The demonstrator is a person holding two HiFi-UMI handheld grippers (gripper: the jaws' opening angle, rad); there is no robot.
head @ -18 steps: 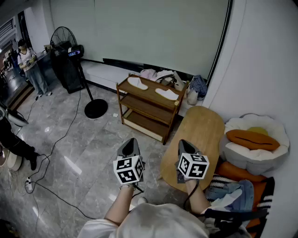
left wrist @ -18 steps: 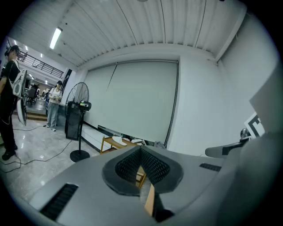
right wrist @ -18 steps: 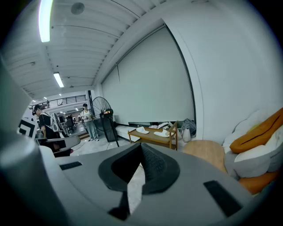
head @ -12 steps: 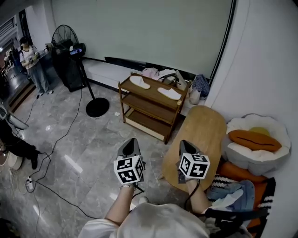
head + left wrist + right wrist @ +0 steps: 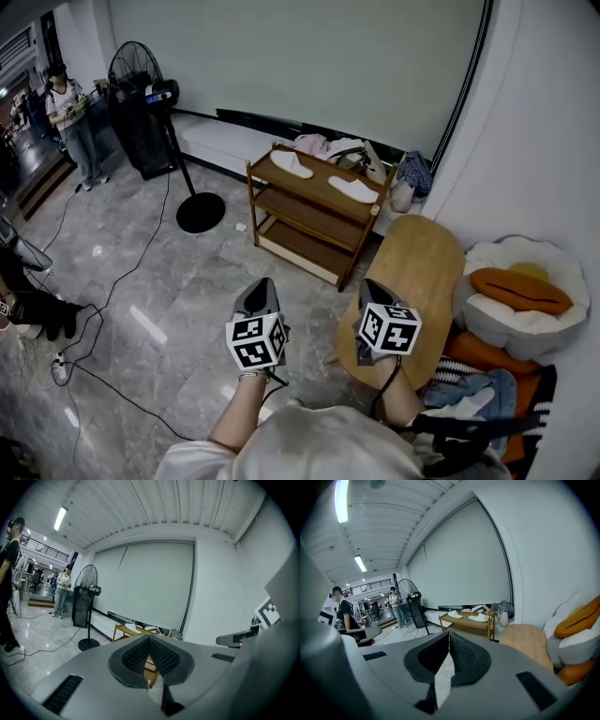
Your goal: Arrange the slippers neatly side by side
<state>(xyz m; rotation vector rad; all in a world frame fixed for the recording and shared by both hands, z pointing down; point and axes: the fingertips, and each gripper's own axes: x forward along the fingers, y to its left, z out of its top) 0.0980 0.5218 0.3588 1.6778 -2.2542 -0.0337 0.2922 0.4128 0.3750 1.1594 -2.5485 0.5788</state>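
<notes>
two slippers (image 5: 292, 165) apart atop rack (image 5: 322, 180) | left claw (image 5: 264, 283), right claw (image 5: 367, 286) together | open floor (image 5: 187, 281) between

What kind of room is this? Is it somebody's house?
Probably a pretend home corner in a big hall: a shoe rack with white slippers and a cushy seat, but also a standing fan with a person beside it.

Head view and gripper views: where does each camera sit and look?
Head view: on the person's head, looking steeply down at the shelf holding two slippers; forearms, left gripper and right gripper show.
Left gripper view: on the left gripper, looking along its shut jaws toward the fan; right gripper at right.
Right gripper view: on the right gripper, looking along its shut jaws past the table; left gripper at left.
Shared: both gripper views show shelf, slippers, fan.
</notes>
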